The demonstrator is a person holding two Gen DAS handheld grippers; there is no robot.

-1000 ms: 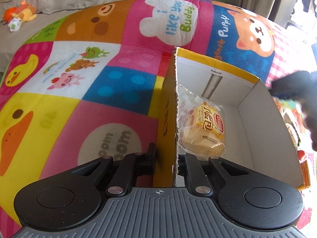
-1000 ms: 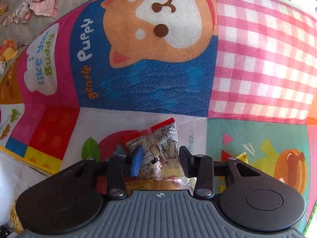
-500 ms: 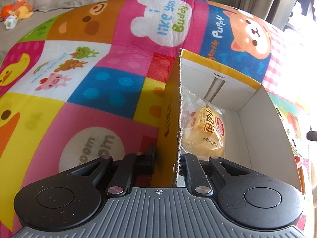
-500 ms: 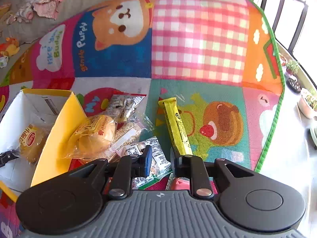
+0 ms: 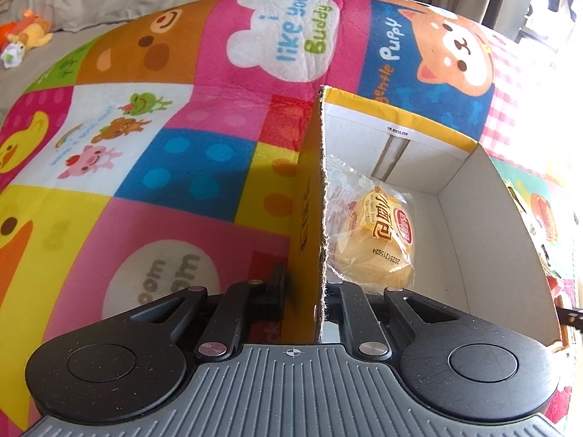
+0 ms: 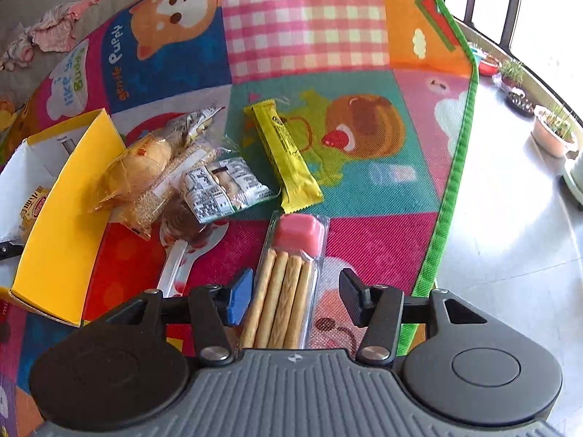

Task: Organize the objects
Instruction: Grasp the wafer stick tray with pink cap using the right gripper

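Note:
My left gripper (image 5: 308,284) is shut on the near side wall of a yellow cardboard box (image 5: 309,196), which holds a wrapped yellow bun (image 5: 375,233). The box (image 6: 69,218) also shows at the left of the right wrist view. My right gripper (image 6: 297,296) is open, its fingers on either side of a clear pack of biscuit sticks with pink dip (image 6: 288,276) lying on the mat. Beyond lie a yellow bar wrapper (image 6: 284,153), a biscuit packet (image 6: 222,187) and a wrapped bun (image 6: 138,171).
A colourful cartoon play mat (image 5: 153,167) covers the floor. Its green edge (image 6: 452,182) runs along the right, with tiled floor and potted plants (image 6: 554,131) beyond. A white spoon pack (image 6: 182,262) lies by the box. Toys and clothes (image 5: 25,32) lie at the far left.
My right gripper has pulled back from the snack pile, swung right and opened, and now straddles the biscuit stick pack. My left gripper keeps its hold on the box wall.

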